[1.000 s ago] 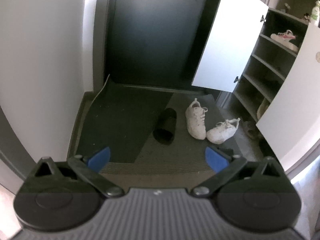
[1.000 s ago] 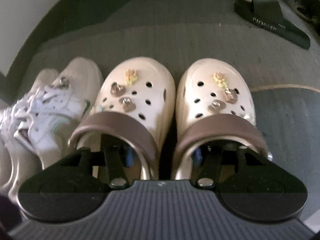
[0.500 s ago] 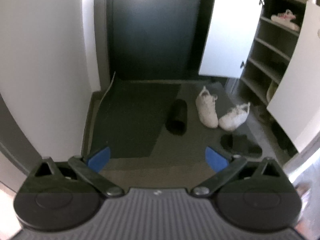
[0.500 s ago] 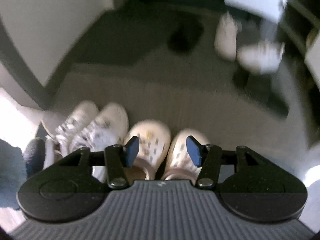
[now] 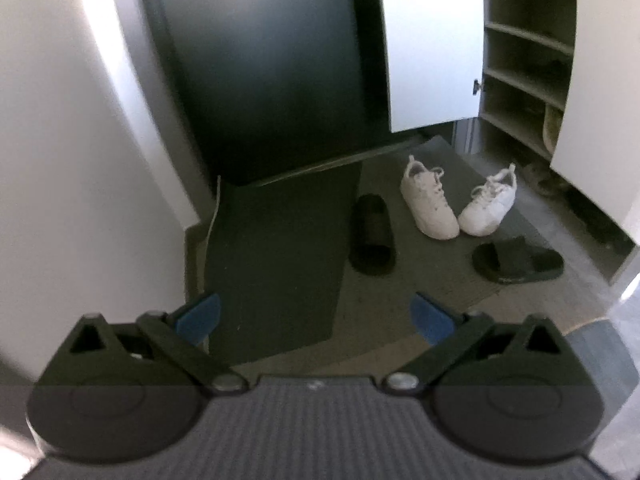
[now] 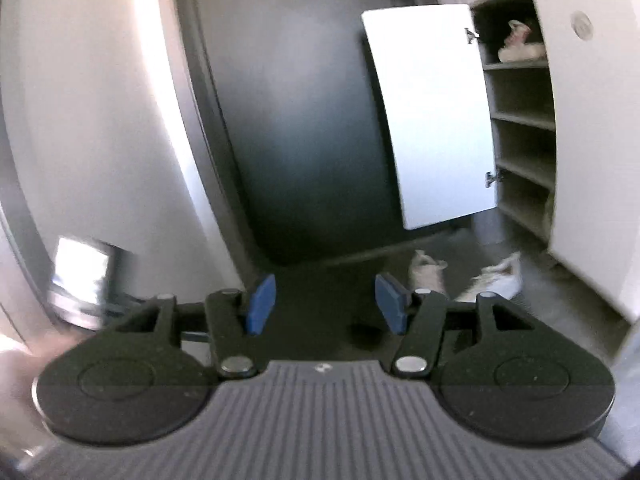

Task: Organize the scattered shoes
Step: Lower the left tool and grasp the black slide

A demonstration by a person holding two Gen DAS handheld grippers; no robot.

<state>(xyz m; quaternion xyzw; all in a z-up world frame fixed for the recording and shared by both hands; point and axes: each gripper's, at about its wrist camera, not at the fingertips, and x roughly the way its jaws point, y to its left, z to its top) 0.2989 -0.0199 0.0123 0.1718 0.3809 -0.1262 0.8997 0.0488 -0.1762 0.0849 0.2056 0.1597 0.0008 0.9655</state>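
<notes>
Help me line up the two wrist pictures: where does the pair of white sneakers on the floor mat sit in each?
Left wrist: white sneakers right of centre, toes nearly meeting, beside the black slides.
Right wrist: white sneakers, blurred, low right, partly behind the right gripper, whose jaws are opening, empty.
Shared landmark: open white cabinet door.

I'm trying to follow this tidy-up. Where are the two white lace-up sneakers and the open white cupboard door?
Left white lace-up sneaker (image 5: 430, 204), left wrist view, on its laced upper.
Right white lace-up sneaker (image 5: 490, 206), left wrist view, on its side.
Open white cupboard door (image 5: 432, 40), left wrist view, on its flat panel.
</notes>
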